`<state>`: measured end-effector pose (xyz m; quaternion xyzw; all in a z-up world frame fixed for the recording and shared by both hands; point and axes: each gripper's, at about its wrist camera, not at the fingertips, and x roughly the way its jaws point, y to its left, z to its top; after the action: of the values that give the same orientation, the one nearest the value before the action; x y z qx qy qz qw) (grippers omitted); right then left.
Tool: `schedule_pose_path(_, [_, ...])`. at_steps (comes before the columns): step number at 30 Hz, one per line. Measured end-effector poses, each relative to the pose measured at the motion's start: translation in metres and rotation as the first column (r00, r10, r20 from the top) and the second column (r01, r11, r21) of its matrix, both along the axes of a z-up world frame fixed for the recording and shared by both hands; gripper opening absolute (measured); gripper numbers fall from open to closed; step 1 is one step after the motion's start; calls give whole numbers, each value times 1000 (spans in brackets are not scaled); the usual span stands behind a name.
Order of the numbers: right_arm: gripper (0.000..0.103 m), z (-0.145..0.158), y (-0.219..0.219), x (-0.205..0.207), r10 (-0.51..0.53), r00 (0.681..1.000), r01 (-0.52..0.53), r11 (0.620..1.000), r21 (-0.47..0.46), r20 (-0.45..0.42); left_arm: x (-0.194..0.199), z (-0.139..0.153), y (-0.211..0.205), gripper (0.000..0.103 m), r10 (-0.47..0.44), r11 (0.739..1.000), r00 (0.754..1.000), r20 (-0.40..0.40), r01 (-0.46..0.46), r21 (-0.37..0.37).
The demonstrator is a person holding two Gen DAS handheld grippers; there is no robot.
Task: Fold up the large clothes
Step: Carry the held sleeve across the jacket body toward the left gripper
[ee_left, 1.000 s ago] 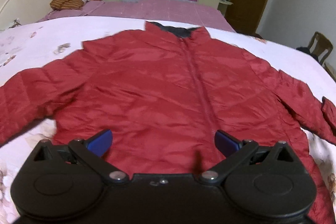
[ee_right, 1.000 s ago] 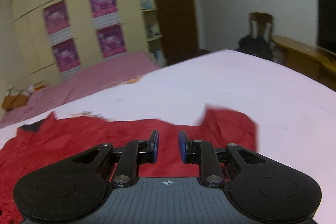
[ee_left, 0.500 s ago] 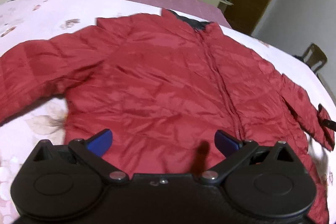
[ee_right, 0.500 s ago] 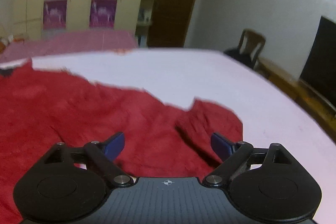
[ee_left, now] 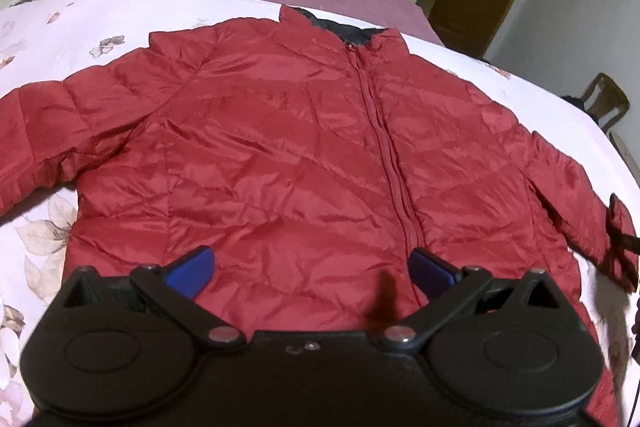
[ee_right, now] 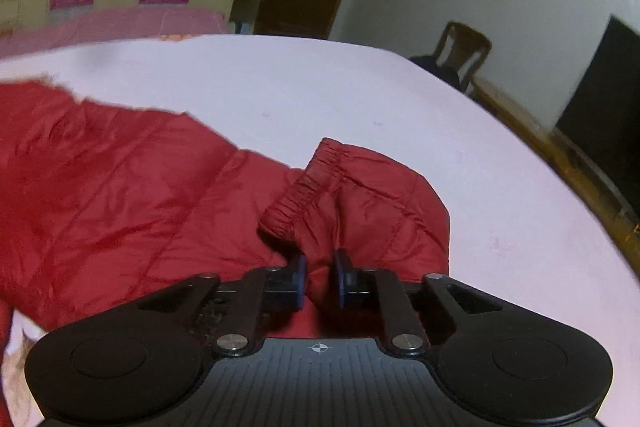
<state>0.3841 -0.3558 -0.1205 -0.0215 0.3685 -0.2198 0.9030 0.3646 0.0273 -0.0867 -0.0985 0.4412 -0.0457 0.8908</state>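
While right tool pinches sleeve | left tool gapes, empty.

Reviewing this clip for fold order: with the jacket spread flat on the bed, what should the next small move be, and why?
Probably lift the right gripper and carry the sleeve inward over the jacket front. Its jaws have just been closing and now pinch sleeve fabric near the elastic cuff, while the left gripper hangs open above the hem, holding nothing.

Dim warm indoor light, soft shadows, slight motion blur, strong fisheye bending, dark vignetted corners
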Motion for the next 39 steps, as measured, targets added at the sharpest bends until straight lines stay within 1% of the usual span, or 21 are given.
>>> schedule_pose_path(2, [4,12,2,-7,19,998,-20,1000,12,55,1,0,0,103,2,1000,1000,3,-2,-7])
schedule_pose_path(4, [4,26,9,-12,62,990,-66,997,27,130,2,-1,1,103,3,1000,1000,2,-3,-7])
schedule_pose_path(6, [4,41,23,-14,126,972,-136,990,38,196,3,-3,3,103,4,1000,1000,-1,-4,-9])
schedule_pose_path(7, [3,45,31,-13,158,963,-171,984,44,216,4,-3,4,103,7,1000,1000,-3,-7,-11])
schedule_pose_path(10, [3,56,61,-6,259,930,-291,953,88,261,4,-1,10,103,14,1000,1000,-1,-14,-27])
schedule_pose_path(13, [3,62,98,2,363,889,-406,906,116,281,5,3,20,103,24,999,1000,11,-23,-37])
schedule_pose_path(15, [3,62,122,8,423,860,-473,870,137,284,6,7,28,103,42,999,999,20,-41,-16])
schedule_pose_path(20, [3,50,183,14,567,777,-619,767,169,274,3,14,52,103,67,998,997,44,-66,-15])
schedule_pose_path(26, [3,34,244,20,699,669,-742,645,180,253,-2,20,81,103,110,991,992,62,-105,-77])
schedule_pose_path(29, [3,22,280,11,746,621,-784,593,186,241,-4,22,93,103,126,988,990,69,-120,-97])
schedule_pose_path(30, [3,18,297,3,759,607,-794,578,187,235,-5,22,97,103,137,987,988,71,-130,-100])
schedule_pose_path(35, [3,1,336,1,800,565,-822,524,223,202,-8,22,112,103,165,981,983,77,-156,-112])
schedule_pose_path(38, [4,-8,352,-1,826,532,-839,482,253,186,-7,23,112,103,147,982,986,83,-135,-130])
schedule_pose_path(39, [4,-11,356,-3,835,520,-846,474,246,179,-6,24,111,103,135,983,987,84,-123,-138])
